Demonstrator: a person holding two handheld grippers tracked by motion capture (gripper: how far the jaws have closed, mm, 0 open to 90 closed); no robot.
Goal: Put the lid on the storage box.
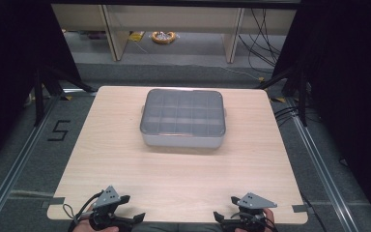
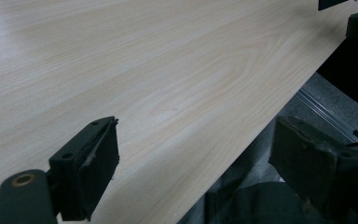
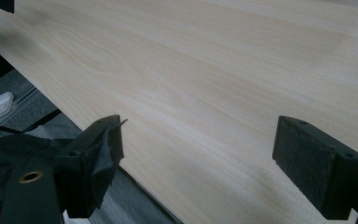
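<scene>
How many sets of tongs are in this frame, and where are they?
2. The left tongs sit at the table's near-left edge, the right tongs at its near-right edge, both open and well short of the lidded compartment box.

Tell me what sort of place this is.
Probably a lab recording station: a bare wooden table ringed by black curtains, metal floor rails, a taped number 5 on the floor, and loose cables.

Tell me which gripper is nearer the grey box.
Right, slightly. The right gripper sits at the near table edge, almost below the box's right end; the left gripper sits farther off to its left.
</scene>
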